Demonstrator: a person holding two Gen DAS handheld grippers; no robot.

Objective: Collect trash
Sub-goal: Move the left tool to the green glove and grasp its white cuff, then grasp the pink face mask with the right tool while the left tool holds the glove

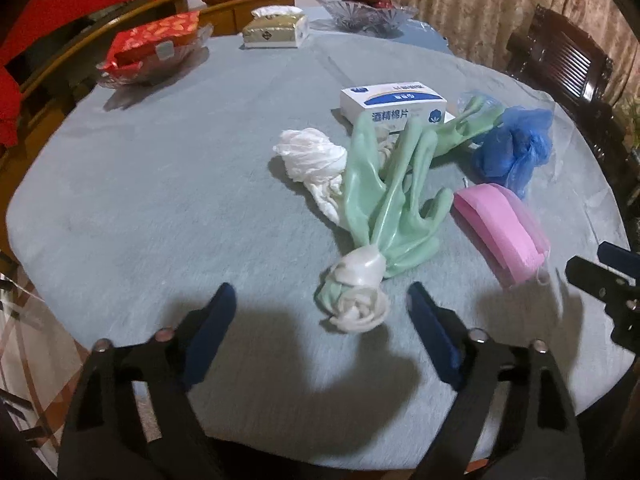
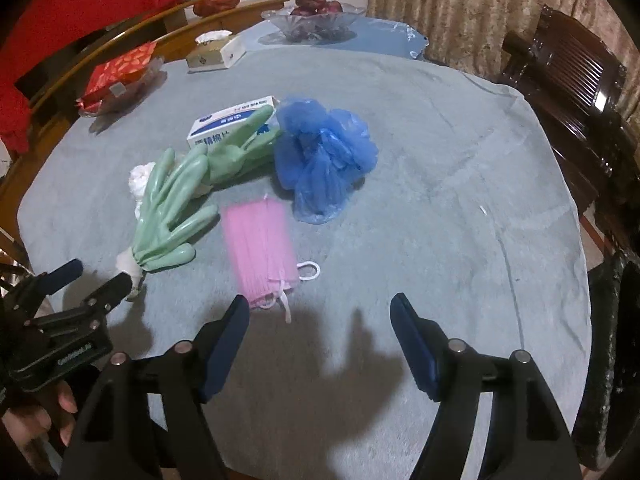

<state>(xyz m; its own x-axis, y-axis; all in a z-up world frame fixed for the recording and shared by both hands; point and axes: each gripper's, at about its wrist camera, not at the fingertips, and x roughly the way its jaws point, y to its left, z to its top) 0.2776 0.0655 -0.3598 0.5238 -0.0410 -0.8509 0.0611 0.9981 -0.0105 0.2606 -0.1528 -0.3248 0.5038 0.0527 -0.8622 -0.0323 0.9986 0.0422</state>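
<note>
Green rubber gloves [image 1: 384,208] [image 2: 172,216] lie on the blue-grey tablecloth, their white cuff [image 1: 358,292] nearest me. A crumpled white tissue [image 1: 308,156], a pink face mask [image 1: 500,232] [image 2: 262,248], a crumpled blue plastic bag [image 1: 512,144] [image 2: 320,156] and a white box of alcohol pads [image 1: 392,100] [image 2: 232,120] lie around them. My left gripper [image 1: 320,300] is open, its jaws standing either side of the glove cuff, just short of it. My right gripper [image 2: 320,308] is open and empty, just near of the mask.
At the far side stand a tissue box [image 1: 276,26], a red package in a clear dish [image 1: 156,46] and a glass bowl of fruit [image 1: 366,10] [image 2: 316,16]. A dark wooden chair [image 2: 572,92] stands at the right. The table edge [image 1: 24,224] curves at the left.
</note>
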